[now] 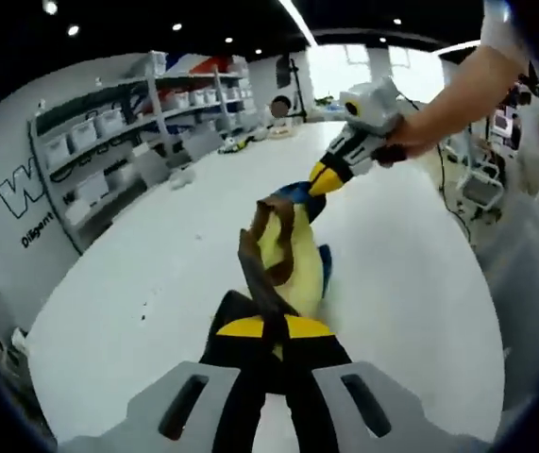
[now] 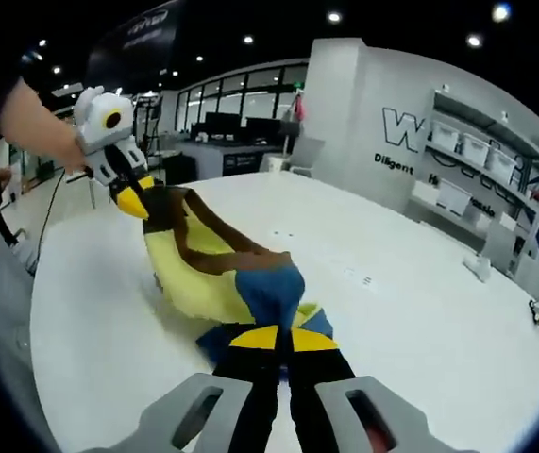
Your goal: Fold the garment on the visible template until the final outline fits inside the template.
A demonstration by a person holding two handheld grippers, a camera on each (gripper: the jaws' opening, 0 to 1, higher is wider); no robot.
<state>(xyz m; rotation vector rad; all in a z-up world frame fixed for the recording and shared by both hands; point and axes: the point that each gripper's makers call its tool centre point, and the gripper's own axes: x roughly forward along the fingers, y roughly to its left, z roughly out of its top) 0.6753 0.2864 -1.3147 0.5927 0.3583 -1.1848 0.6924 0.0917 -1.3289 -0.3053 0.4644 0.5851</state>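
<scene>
A yellow garment (image 1: 299, 264) with blue and brown parts hangs stretched between my two grippers above the white table (image 1: 146, 274). In the left gripper view my left gripper (image 1: 269, 326) is shut on a brown edge of it. The right gripper (image 1: 324, 177), held by a hand, pinches the blue end farther off. In the right gripper view my right gripper (image 2: 283, 338) is shut on the blue part of the garment (image 2: 203, 278). The left gripper (image 2: 135, 203) holds the far dark corner, and the cloth's lower edge droops onto the table (image 2: 420, 311).
Shelving with white bins (image 1: 109, 132) lines the wall beyond the table's far edge, also seen as shelving (image 2: 481, 193) at the right. Desks and chairs (image 2: 236, 142) stand behind the table. A person's arm (image 1: 458, 90) reaches in from the right.
</scene>
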